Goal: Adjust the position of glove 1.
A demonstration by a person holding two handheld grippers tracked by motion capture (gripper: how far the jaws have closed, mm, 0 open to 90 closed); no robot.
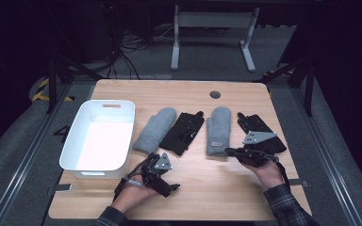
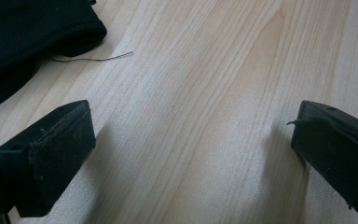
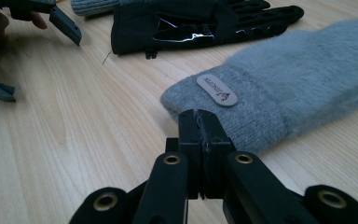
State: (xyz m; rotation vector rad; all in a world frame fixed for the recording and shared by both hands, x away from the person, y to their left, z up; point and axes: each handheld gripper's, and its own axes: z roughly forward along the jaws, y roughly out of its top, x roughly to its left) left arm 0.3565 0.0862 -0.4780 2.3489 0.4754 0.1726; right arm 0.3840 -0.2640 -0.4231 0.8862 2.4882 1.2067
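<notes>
- Now, taking the grey mitten with the label (image 1: 218, 131) as landmark: my left gripper (image 1: 162, 175) is well to its left, low over bare wood, jaws spread, holding nothing.
- This mitten lies with its long axis pointing away from me, cuff toward me.
- My right gripper (image 3: 199, 122) is just at the cuff, jaws pressed together; whether they pinch the cuff edge I cannot tell. It is the nearer one.

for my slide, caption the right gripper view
Right gripper, jaws shut at the cuff of a grey mitten, black glove behind.
</notes>
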